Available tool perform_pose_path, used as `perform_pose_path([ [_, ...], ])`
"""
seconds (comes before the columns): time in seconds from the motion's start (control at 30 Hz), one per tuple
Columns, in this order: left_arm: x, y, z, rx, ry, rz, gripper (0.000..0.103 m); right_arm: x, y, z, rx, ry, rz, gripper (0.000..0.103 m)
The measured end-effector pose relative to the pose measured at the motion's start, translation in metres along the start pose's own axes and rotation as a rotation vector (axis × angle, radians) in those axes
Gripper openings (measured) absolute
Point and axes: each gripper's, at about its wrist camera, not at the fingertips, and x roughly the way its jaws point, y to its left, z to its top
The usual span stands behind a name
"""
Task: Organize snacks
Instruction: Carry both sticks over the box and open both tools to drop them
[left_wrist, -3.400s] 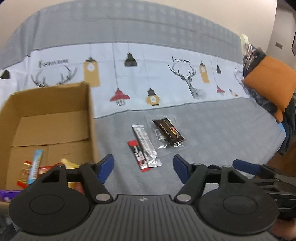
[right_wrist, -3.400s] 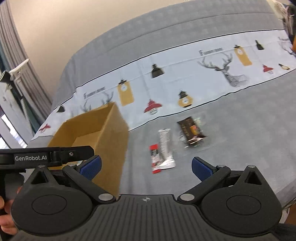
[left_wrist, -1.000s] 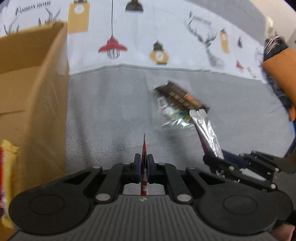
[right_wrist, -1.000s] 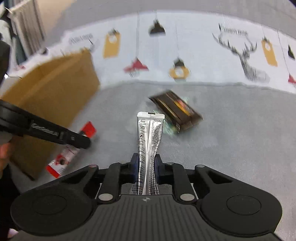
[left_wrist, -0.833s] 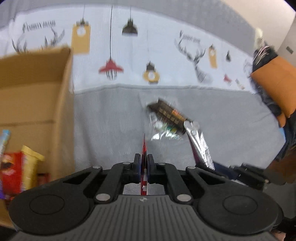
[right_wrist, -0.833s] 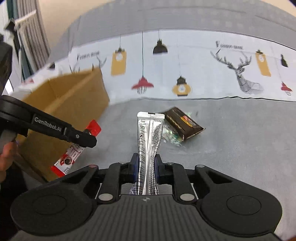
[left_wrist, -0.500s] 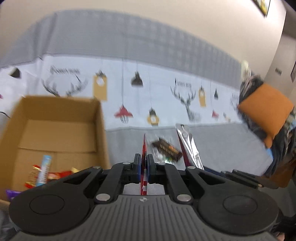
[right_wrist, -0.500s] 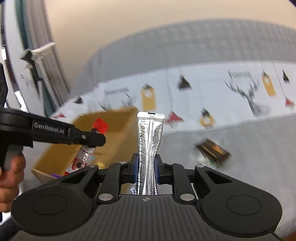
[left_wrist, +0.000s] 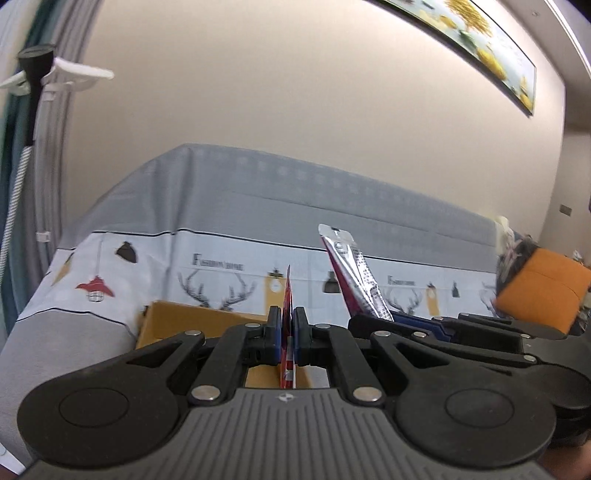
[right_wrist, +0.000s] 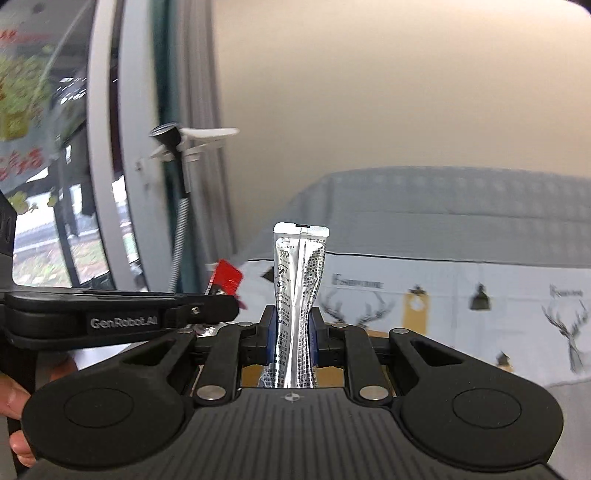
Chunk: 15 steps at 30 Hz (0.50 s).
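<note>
Left tongs (left_wrist: 287, 341) clenched on red sachet (left_wrist: 287, 295) edge-on, right tongs (right_wrist: 291, 341) clamping upright silver sachet (right_wrist: 299, 288), both above cardboard box (left_wrist: 177, 321), rim peeking at 6 o'clock.

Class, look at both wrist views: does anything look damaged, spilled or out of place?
Only one thing: the silver sachet is pinched and twisted at its middle in the right gripper. Nothing is spilled.
</note>
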Motion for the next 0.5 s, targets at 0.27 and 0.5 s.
perform_pose_path([
  [0.27, 0.062, 0.078, -0.032, -0.103, 0.124, 0.037, 0.006, 0.073, 0.019, -0.029, -0.02, 0.127, 0.025, 0.018],
  [0.5, 0.136, 0.135, -0.087, -0.164, 0.296, 0.078, 0.006, 0.154, 0.011, -0.087, 0.005, 0.304, 0.02, 0.018],
])
